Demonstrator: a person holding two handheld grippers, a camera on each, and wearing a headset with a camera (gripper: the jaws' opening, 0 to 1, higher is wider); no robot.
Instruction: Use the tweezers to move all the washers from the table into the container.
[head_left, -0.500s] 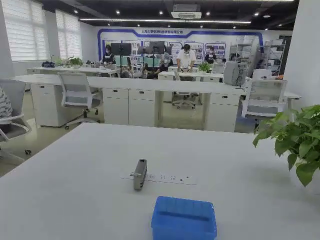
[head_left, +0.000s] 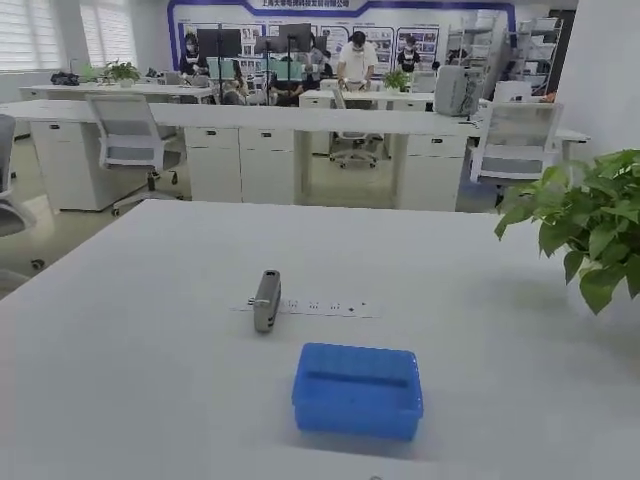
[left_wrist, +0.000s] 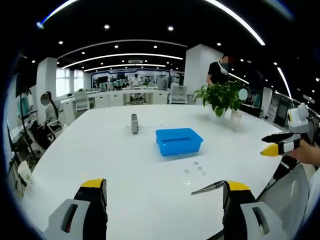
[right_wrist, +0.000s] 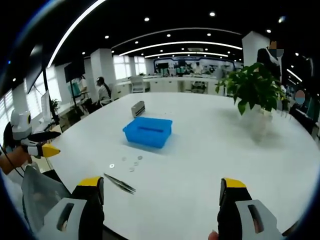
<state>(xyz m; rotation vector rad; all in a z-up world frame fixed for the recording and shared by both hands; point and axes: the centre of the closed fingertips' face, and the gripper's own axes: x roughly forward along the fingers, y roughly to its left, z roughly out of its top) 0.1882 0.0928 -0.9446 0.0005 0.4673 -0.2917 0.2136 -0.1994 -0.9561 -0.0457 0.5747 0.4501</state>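
Both grippers hang above the near edge of the table, and both hold nothing. The left gripper has its jaws wide apart, and the right gripper also.

The tweezers lie flat on the table, untouched, between the two grippers. Just beyond them are the washers, I count five, in a loose group. They are near the blue container, on the person's side of it. The part of the container's floor that I can see looks bare. So I judge that the task is at its very start: the tweezers must be taken up first, and no washer is moved yet.

What changed in the last half second is the look of the person, not the things. The whole head view has slid, so it is the head that tipped down. Before, the lower edge of that view cut the container; now it stands whole there. The ceiling lamps have gone out of the top. The grey block beyond the container is in the same place relative to it, and the plant at the right too. To me this means the person is lowering the eyes toward the work, where the tweezers and washers wait nearer than the container.
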